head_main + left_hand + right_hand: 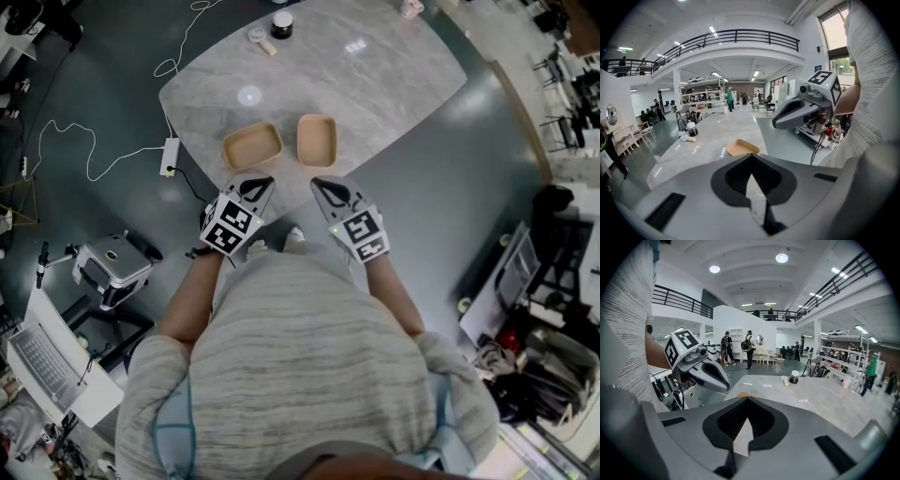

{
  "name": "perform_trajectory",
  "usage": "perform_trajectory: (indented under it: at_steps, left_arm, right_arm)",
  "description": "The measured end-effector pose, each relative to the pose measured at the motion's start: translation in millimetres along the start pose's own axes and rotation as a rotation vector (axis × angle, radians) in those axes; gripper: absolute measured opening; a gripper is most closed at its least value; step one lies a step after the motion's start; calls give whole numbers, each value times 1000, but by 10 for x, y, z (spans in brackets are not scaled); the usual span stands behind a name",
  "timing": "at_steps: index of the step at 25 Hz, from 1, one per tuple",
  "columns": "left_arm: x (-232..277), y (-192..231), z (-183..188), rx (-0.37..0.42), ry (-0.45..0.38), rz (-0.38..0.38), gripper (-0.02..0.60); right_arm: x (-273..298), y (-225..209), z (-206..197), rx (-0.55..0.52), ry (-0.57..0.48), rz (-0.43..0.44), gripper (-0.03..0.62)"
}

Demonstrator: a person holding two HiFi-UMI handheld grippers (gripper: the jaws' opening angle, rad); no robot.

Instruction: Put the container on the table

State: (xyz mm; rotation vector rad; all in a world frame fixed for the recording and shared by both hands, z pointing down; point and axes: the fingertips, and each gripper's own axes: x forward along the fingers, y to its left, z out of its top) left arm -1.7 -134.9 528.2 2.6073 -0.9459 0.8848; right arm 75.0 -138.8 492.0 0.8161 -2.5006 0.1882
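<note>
Two shallow tan containers stand side by side near the marble table's (375, 84) near edge, the left container (251, 146) and the right container (317, 140). My left gripper (257, 185) hovers just short of the left one, its jaws shut and empty. My right gripper (325, 185) hangs just short of the right one, also shut with nothing in it. In the left gripper view, a tan container (742, 147) lies past my left gripper (751, 155), and the right gripper (801, 110) floats at the right. The right gripper view shows my right gripper (747, 399) and the left gripper (701, 369).
A dark jar (281, 24), a small lying bottle (262, 40) and a cup (410, 7) stand at the table's far side. On the floor to the left are a power strip (170, 156) with white cable, a grey machine (112, 262) and a laptop (42, 361).
</note>
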Motion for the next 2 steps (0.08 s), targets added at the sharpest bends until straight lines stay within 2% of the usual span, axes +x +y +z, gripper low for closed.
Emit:
perform_trajectory:
  at_steps: [2]
  left_arm:
    - [13, -18, 12, -1, 2, -4, 3]
  right_arm:
    - [-8, -7, -13, 2, 2, 1, 2]
